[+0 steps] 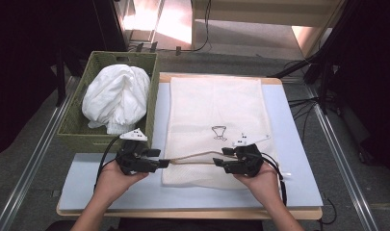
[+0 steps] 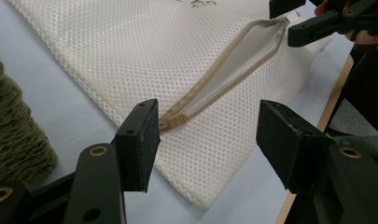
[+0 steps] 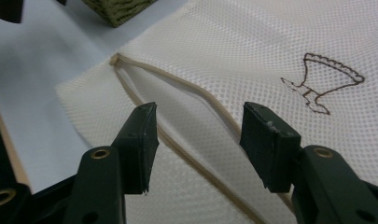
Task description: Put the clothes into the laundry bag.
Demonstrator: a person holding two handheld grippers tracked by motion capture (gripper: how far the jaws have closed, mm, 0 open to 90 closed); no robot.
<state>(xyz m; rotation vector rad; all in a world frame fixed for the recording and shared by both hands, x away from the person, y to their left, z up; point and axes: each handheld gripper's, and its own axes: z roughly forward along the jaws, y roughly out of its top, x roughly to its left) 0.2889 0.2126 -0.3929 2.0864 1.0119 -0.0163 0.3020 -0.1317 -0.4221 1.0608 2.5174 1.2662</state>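
A cream mesh laundry bag [image 1: 214, 127] with a tan zipper lies flat on the pale blue worktop [image 1: 289, 183], its near end toward the person. The zipper opening [image 2: 233, 65] gapes along that near edge. The left claw [image 1: 164, 162] sits at the zipper's left end, jaws spread, the tan zipper pull [image 2: 177, 120] lying just beside one pad without being pinched. The right claw [image 1: 218, 156] hovers at the other end of the opening, jaws spread over the lifted upper lip, gripping nothing. A green woven basket [image 1: 74, 127] holding a bundle of white cloth [image 1: 116, 96] stands just left of the bag, close behind the left claw. A small brown embroidered emblem [image 3: 319, 86] marks the mesh.
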